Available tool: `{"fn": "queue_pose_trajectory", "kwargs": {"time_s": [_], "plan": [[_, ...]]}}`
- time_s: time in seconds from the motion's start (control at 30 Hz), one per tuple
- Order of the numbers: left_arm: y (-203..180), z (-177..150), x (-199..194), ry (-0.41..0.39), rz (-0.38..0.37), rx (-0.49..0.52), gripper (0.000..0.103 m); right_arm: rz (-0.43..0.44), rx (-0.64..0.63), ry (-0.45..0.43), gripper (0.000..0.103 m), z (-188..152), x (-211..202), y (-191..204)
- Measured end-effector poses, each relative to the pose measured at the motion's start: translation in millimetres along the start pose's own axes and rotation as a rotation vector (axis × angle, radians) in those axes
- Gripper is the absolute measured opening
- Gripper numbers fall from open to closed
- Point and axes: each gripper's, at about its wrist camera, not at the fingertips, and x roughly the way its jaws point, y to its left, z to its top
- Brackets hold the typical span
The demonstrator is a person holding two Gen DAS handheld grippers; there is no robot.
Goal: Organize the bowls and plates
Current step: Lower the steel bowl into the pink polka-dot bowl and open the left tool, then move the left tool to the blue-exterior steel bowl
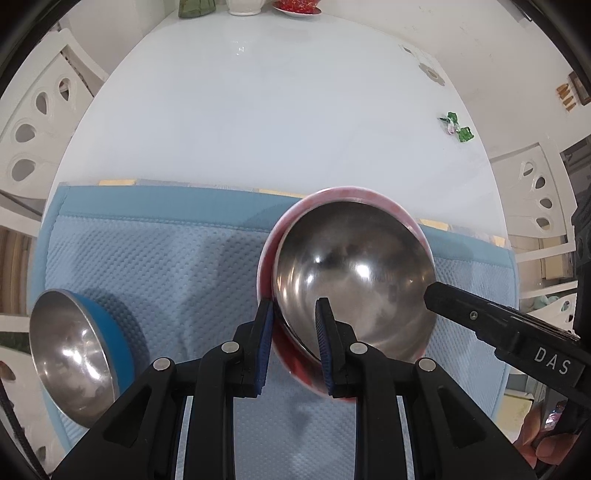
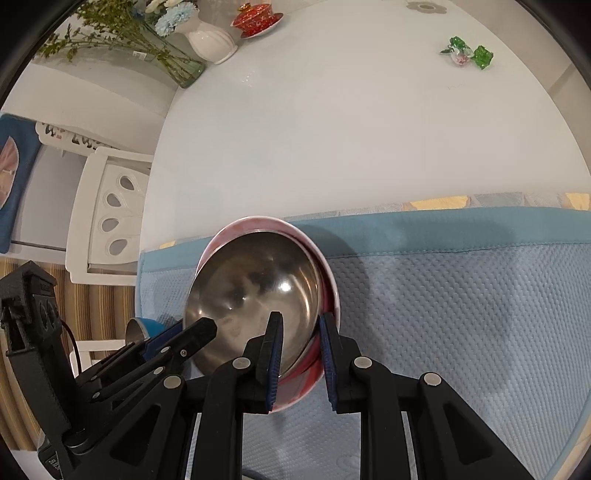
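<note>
A steel bowl (image 1: 354, 273) sits nested inside a red-and-white bowl (image 1: 334, 197) on a blue mat (image 1: 159, 266). My left gripper (image 1: 295, 343) straddles the near left rims of both bowls, one finger outside and one inside, and looks shut on them. My right gripper (image 2: 301, 350) straddles the right rims the same way; the steel bowl (image 2: 255, 288) and red bowl (image 2: 240, 225) show there. A second steel bowl with a blue outside (image 1: 77, 354) lies tilted at the mat's left.
The white oval table (image 1: 258, 110) extends behind the mat. A green wrapped candy (image 1: 456, 127) lies at right. At the far end stand a red lidded cup on a saucer (image 2: 256, 18), a white vase (image 2: 212, 42) and a glass vase of flowers (image 2: 173, 62). White chairs (image 2: 107, 218) flank the table.
</note>
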Motion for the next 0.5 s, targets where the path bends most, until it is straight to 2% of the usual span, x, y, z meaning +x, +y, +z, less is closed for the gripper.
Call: {"fn": "queue_pose_trajectory", "kwargs": {"time_s": [0.2,0.33,0.5], "plan": [[3,-12,-6,0.006,-0.009,-0.007,0.02,-0.011,-0.014,0.018,0.019,-8,-1,9],[8,-19,-22,-0.017,-0.028,-0.019,0.02,0.015,-0.014,0.015,0.019,-13,-6,17],[24,-24,-49,-0.059,-0.032,-0.043,0.02,0.037,-0.057,0.0,0.019,-20,-18,49]]}}
